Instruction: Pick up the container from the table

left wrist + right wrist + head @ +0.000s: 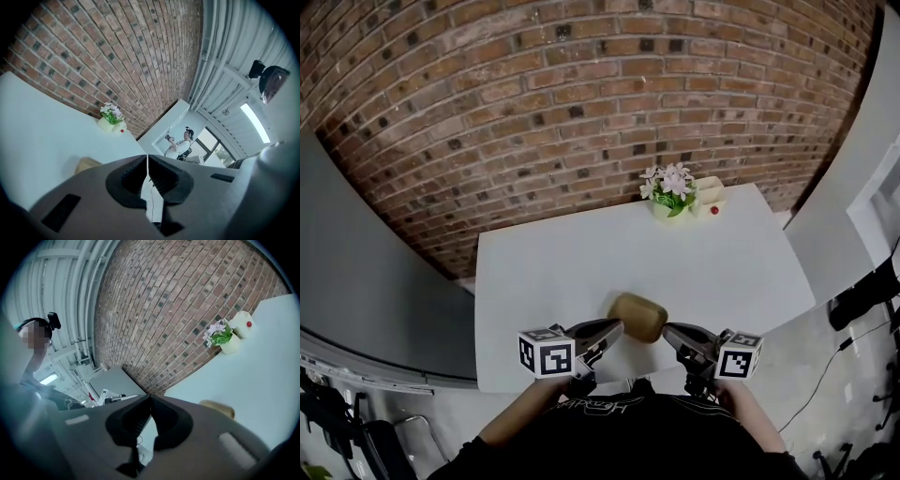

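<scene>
A tan rounded container (639, 317) sits on the white table (562, 272) near its front edge. My left gripper (619, 328) is shut and empty, its tip just left of the container. My right gripper (668, 330) is shut too, its tip just right of the container. Neither tip clearly touches it. In the left gripper view the jaws (147, 157) meet with nothing between them, and a corner of the container (87, 164) peeks over the left jaw. The right gripper view shows closed jaws (150, 397) and the container (217, 408) beyond the right jaw.
A small pot of pink and white flowers (670, 192) and a cream holder with a red dot (710, 199) stand at the table's far edge by the brick wall. A person (182, 143) stands far off in the left gripper view. Cables lie on the floor at right.
</scene>
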Tool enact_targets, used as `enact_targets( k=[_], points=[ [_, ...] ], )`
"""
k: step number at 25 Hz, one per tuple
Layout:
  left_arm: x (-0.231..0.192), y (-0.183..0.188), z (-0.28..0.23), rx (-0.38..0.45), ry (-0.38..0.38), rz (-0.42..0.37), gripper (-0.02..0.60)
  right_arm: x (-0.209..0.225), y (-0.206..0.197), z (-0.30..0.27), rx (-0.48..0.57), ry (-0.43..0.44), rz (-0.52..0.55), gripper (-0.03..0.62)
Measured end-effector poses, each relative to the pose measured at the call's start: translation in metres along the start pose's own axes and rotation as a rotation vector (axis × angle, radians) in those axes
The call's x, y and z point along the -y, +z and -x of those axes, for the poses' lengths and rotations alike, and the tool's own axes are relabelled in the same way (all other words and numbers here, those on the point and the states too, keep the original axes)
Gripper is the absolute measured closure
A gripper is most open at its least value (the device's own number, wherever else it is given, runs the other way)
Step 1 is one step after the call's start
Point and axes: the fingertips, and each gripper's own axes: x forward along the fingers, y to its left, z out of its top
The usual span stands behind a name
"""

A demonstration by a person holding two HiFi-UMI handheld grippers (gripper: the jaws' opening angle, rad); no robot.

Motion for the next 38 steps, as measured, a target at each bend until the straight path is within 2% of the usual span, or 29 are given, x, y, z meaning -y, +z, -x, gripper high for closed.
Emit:
enact_targets(
  k=[6, 10, 12, 15, 19, 24, 25, 28, 34, 38],
  points=[
    [-0.023, 0.015, -0.016, 0.016, 0.072, 0.017, 0.577, 0.037, 0.017, -0.004, -0.04, -0.056, 0.007, 0.586],
    [-0.044, 0.018, -0.023, 0.017, 0.095, 0.028, 0.575, 0.061, 0.021, -0.011, -0.052, -0.064, -0.005, 0.582],
    [-0.055, 0.019, -0.024, 0.02, 0.112, 0.039, 0.575, 0.072, 0.023, -0.013, -0.054, -0.072, -0.019, 0.553],
    [-0.076, 0.018, -0.024, 0.018, 0.162, 0.056, 0.572, 0.088, 0.025, -0.015, -0.062, -0.094, -0.034, 0.551],
    [-0.102, 0.016, -0.025, 0.015, 0.209, 0.103, 0.525, 0.113, 0.024, -0.017, -0.084, -0.137, -0.055, 0.523],
    [-0.131, 0.003, -0.025, -0.026, 0.266, 0.142, 0.49, 0.156, 0.008, -0.011, -0.132, -0.216, -0.075, 0.505],
    [-0.134, -0.001, -0.026, -0.035, 0.269, 0.158, 0.456, 0.163, 0.004, -0.01, -0.146, -0.227, -0.079, 0.49],
    [-0.148, -0.018, -0.029, -0.083, 0.289, 0.191, 0.422, 0.173, -0.01, -0.012, -0.182, -0.237, -0.116, 0.47],
    [-0.175, -0.046, -0.031, -0.151, 0.335, 0.251, 0.42, 0.201, -0.035, -0.01, -0.241, -0.283, -0.192, 0.468],
    [-0.186, -0.06, -0.032, -0.184, 0.353, 0.291, 0.42, 0.206, -0.048, -0.008, -0.273, -0.276, -0.234, 0.468]
  ],
)
